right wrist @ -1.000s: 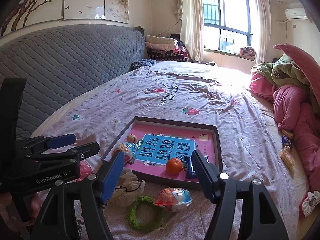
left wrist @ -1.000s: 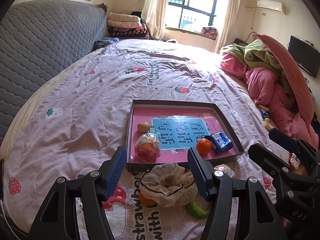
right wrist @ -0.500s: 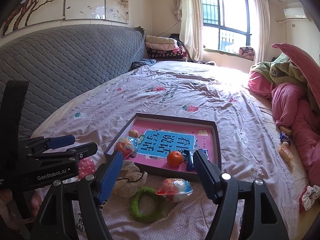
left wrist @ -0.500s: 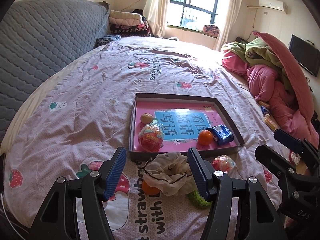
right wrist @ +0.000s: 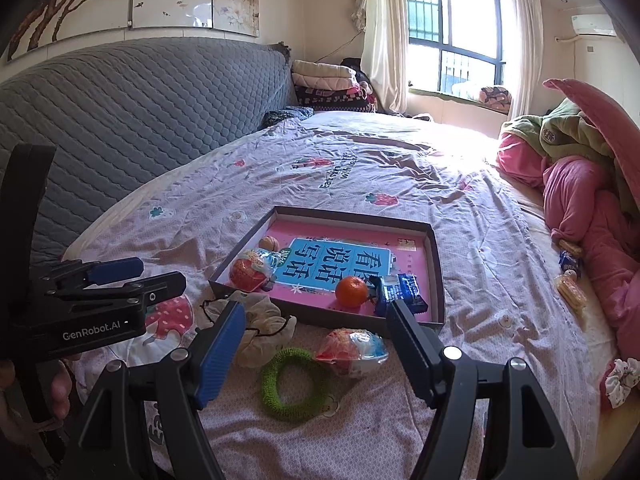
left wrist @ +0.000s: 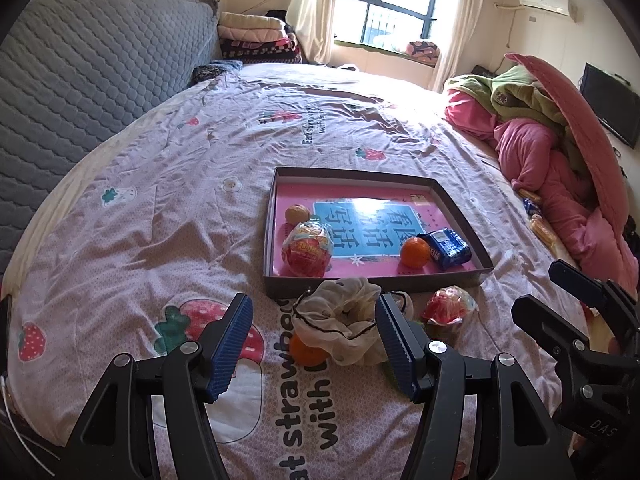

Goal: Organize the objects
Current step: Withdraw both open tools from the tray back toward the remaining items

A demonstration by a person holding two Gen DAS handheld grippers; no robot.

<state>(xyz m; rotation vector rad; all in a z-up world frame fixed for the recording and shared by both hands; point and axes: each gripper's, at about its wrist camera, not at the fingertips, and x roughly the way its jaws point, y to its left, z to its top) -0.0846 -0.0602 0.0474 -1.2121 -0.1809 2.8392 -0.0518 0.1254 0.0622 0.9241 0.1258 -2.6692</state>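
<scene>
L tongs (left wrist: pixel 314 344) hang wide open, empty, lined up w/ cream scrunchie (left wrist: pixel 344 320) and the orange under it, likely next for the shallow box (left wrist: pixel 376 280). R tongs (right wrist: pixel 316 344) also agape, nothing held, over wrapped toy egg (right wrist: pixel 352 350) and green ring (right wrist: pixel 294 384). Readable: "GenRobot.AI" on L tool; sheet says "strawberry with".

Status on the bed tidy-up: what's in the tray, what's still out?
Done: the tray holds a walnut, one wrapped egg toy, an orange and a blue packet.

In hand: nothing. The left gripper is open, framing the cream scrunchie; the right gripper is open too.

Left on the bedspread: that scrunchie, a second orange beneath it, a green ring and a second egg toy.
</scene>
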